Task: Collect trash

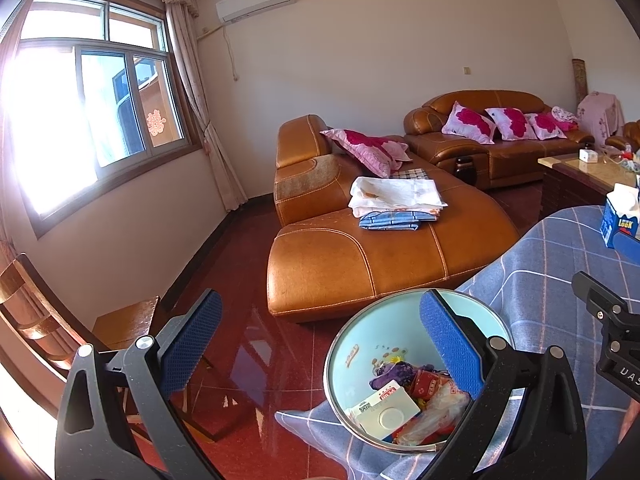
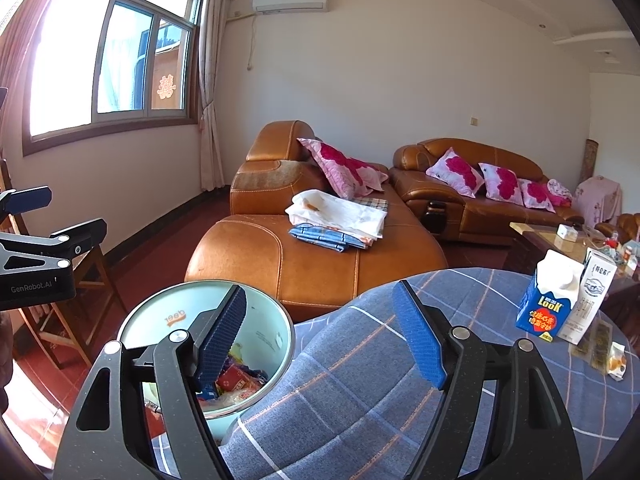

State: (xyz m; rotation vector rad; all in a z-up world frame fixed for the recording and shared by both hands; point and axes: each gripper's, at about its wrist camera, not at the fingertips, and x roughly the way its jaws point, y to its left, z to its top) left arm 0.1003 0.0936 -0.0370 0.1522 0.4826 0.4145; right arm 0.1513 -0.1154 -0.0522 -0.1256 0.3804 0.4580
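A light-blue trash bin [image 1: 360, 344] stands on the floor at the table's edge, with wrappers and a white packet [image 1: 388, 412] inside; it also shows in the right wrist view [image 2: 264, 336]. My left gripper [image 1: 320, 344] is open and empty, above the bin's left side. My right gripper [image 2: 324, 336] is open and empty, above the table edge next to the bin. A blue milk carton [image 2: 544, 304] and a white carton [image 2: 588, 300] stand on the blue checked tablecloth [image 2: 360, 380]. A small wrapper [image 2: 616, 364] lies beside them.
A brown leather sofa [image 1: 360, 252] with folded cloths [image 1: 396, 200] stands ahead. A wooden chair [image 1: 120, 328] is at the left. A coffee table [image 2: 560, 240] with small items stands at the right. The floor is red tile [image 1: 248, 280].
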